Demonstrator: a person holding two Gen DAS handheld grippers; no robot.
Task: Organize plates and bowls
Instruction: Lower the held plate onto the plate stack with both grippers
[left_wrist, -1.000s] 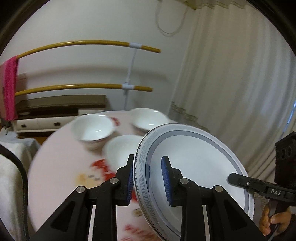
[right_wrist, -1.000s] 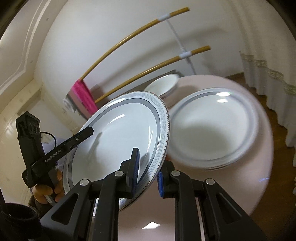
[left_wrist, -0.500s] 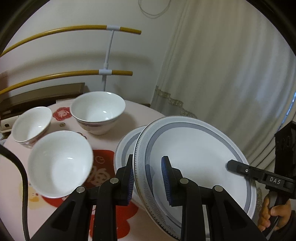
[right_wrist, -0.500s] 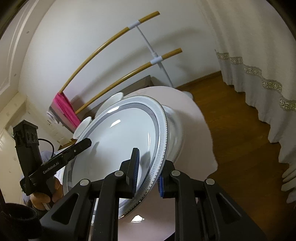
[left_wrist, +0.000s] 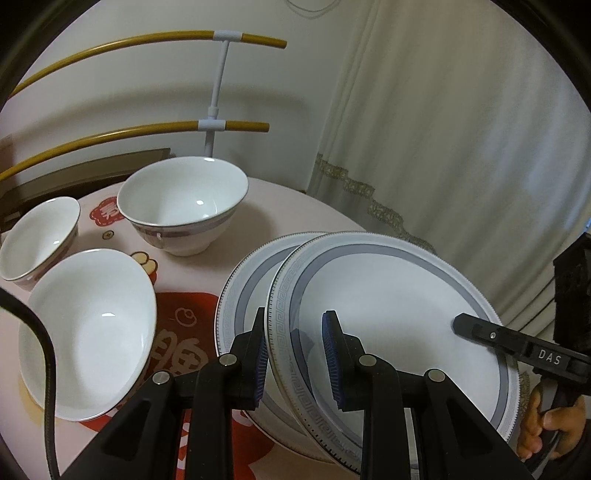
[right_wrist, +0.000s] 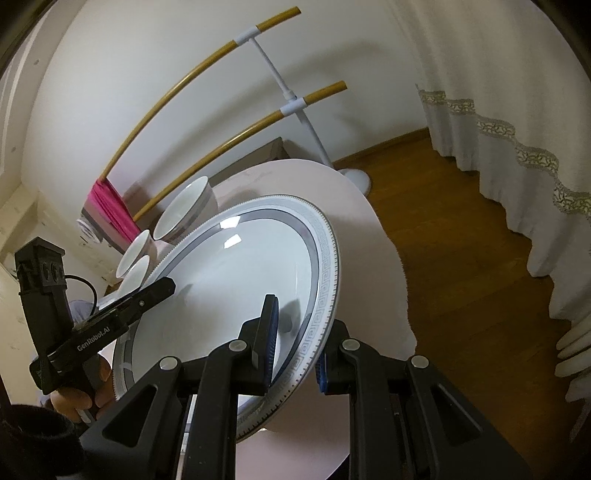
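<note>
A white plate with a grey patterned rim (left_wrist: 388, 306) is held between both grippers. My left gripper (left_wrist: 295, 354) is shut on its near-left rim; my right gripper (right_wrist: 295, 339) is shut on its opposite rim and also shows in the left wrist view (left_wrist: 480, 332). The held plate (right_wrist: 236, 280) hovers just above a second matching plate (left_wrist: 240, 295) lying on the round table (left_wrist: 291, 210), offset a little to its right. Three white bowls stand to the left: a large one (left_wrist: 181, 206), a small one (left_wrist: 37, 240) and a near one (left_wrist: 85, 336).
A rack with two curved yellow rails (left_wrist: 147, 40) and a white post stands behind the table. A white curtain (left_wrist: 461, 129) hangs to the right. Wooden floor (right_wrist: 461, 240) lies beyond the table's right edge. A pink cloth (right_wrist: 110, 210) hangs on the rack.
Both grippers carried the plate to the right across the table and lowered it over the second plate. The bowls now lie to the left.
</note>
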